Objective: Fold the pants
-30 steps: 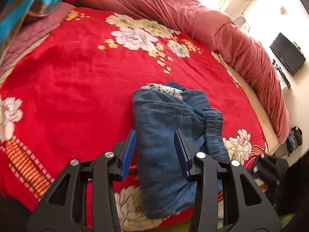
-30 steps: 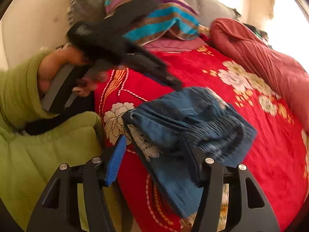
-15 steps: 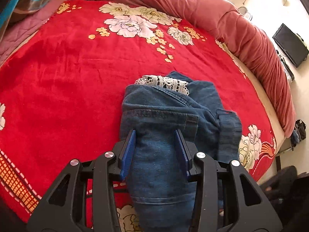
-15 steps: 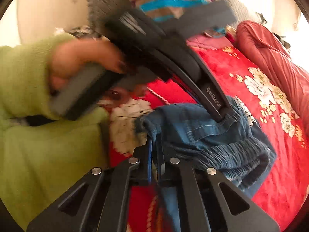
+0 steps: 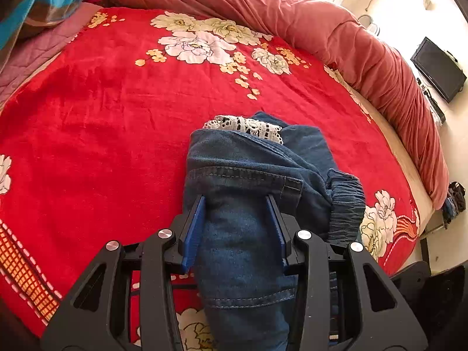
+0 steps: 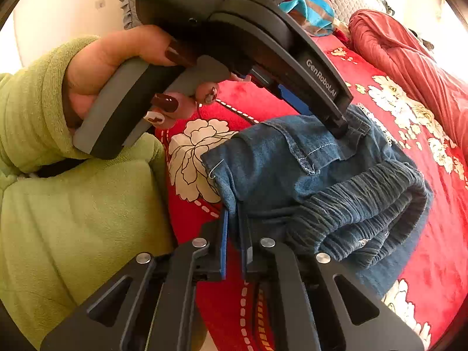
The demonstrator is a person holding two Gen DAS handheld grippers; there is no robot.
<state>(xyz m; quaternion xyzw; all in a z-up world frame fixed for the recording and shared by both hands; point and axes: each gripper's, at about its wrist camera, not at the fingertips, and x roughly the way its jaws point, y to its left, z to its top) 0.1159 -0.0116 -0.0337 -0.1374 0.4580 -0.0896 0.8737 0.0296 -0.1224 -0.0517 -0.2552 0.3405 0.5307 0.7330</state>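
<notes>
Blue denim pants lie folded in a bundle on the red flowered bedspread, with white lace trim at the far end and the elastic waistband at the right. My left gripper is open, its blue pads straddling the bundle and pressing down on it. It also shows in the right wrist view, tips on the denim. My right gripper is shut on the near corner of the pants.
A rolled pink-red quilt runs along the far and right side of the bed. Striped pillows lie at the far left. A dark screen hangs on the right wall. My green-sleeved arm is at the bed's near edge.
My left gripper moved forward over the bundle and now straddles it. My right gripper closed on the near corner of the pants and holds it.
</notes>
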